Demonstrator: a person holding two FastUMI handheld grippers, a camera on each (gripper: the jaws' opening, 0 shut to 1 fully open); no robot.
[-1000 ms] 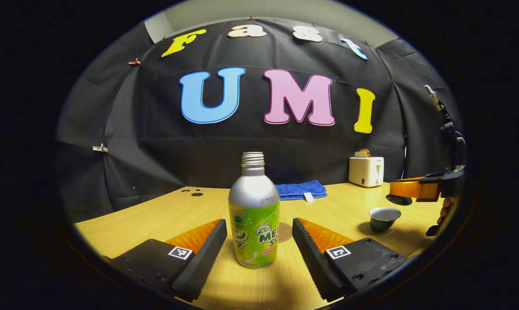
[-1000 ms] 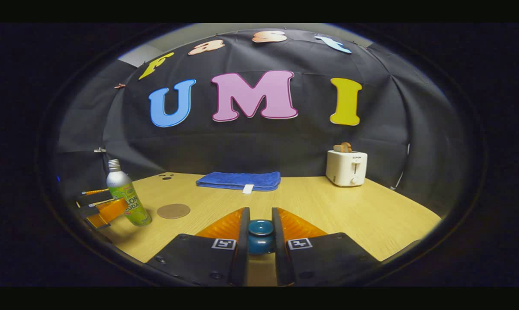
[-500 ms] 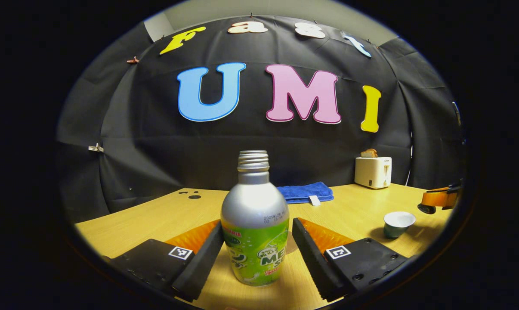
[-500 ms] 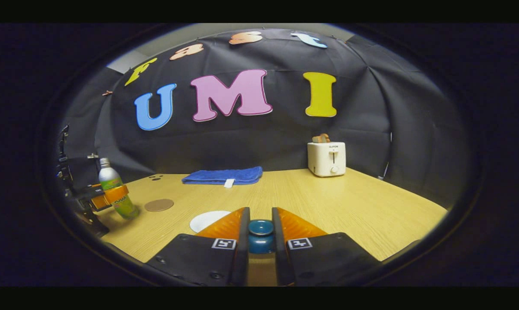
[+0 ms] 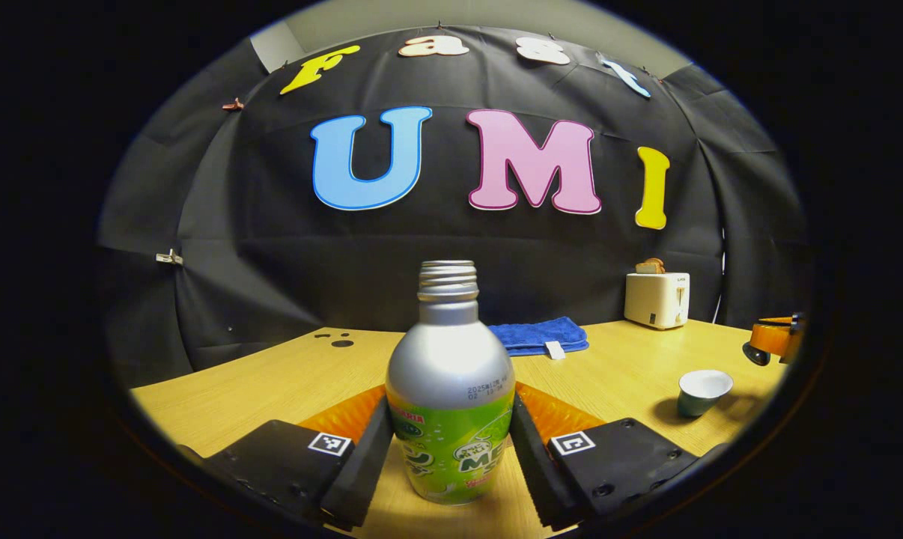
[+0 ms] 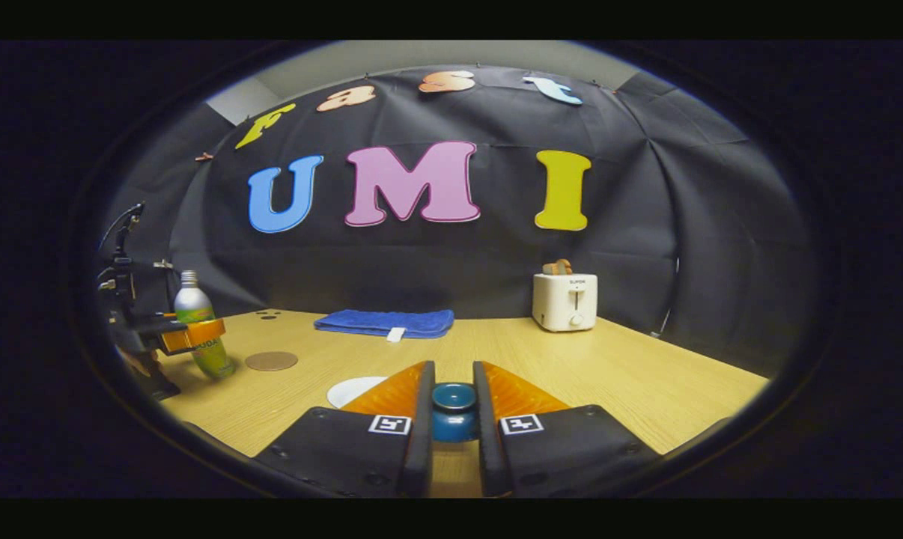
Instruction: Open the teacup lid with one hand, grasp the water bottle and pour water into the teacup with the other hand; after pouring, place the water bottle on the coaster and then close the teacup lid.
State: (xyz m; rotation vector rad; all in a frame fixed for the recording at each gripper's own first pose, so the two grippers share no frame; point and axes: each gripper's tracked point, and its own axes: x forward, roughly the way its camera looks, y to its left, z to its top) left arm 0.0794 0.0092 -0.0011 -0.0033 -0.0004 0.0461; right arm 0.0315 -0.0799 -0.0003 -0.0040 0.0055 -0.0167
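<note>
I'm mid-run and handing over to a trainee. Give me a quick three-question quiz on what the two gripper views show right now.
1. True or false: the teacup has its lid on.
2. Which item does the right tool grip? A) blue towel B) teacup lid C) coaster
3. Fill in: the left tool has closed around the water ________.

Key
1. False: the cup stands open on the table.
2. B: the teacup lid sits clamped by its knob between both fingers.
3. bottle: the water bottle stands upright and uncapped, a finger against each side.
</note>
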